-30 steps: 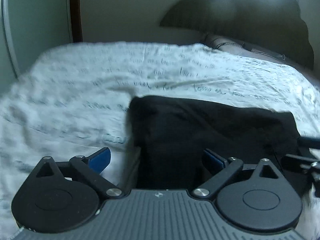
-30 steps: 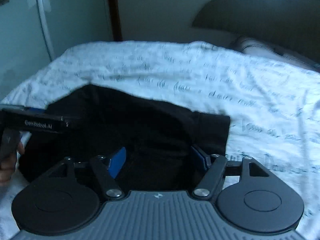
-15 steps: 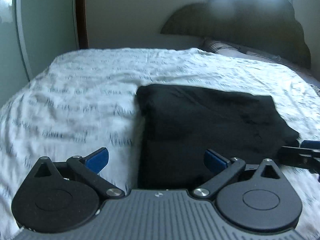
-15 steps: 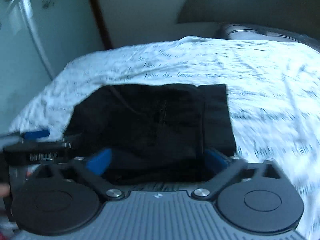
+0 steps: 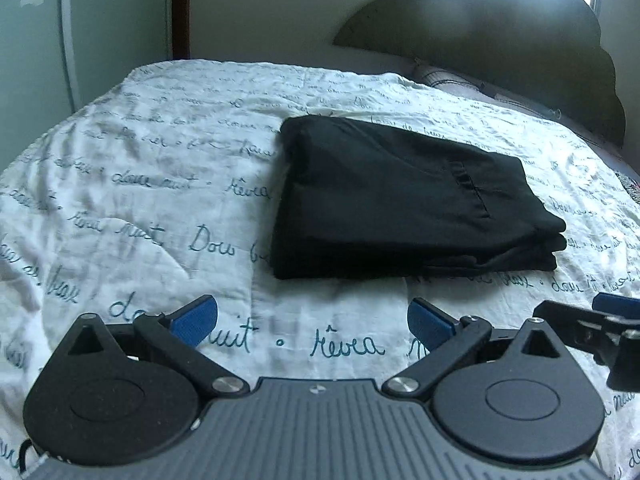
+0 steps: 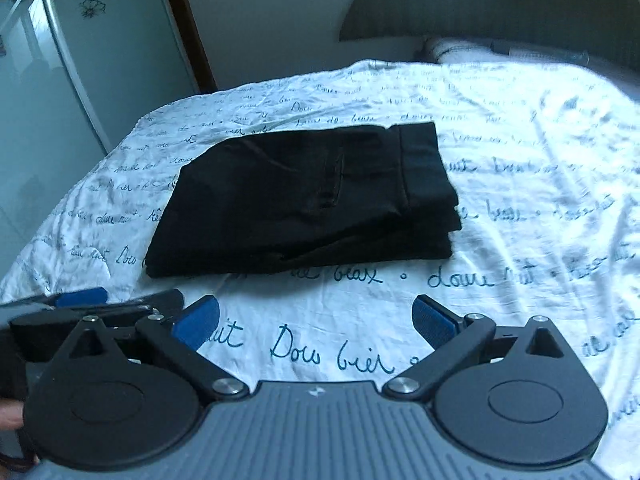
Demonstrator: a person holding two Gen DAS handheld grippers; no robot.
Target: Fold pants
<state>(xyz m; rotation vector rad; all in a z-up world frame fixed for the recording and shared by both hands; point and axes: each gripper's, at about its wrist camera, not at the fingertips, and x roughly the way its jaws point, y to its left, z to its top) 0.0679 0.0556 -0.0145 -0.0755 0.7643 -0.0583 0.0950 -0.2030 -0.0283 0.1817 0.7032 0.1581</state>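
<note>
— Left view: where were the pants?
— Folded flat mid-bed, clear of my left gripper, spread empty so nothing dragged.
— Right view?
— My right gripper, jaws just opened wide, nothing between; pants lay apart, likely finished.

white bedspread covered in blue cursive, "Dow" and "rêvea" readable at 6 o'clock, the rest too scrawly

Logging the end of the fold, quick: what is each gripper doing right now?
Left gripper: open, holding nothing, short of the folded black pants.
Right gripper: open, jaws have just been opening, nothing between them.
</note>
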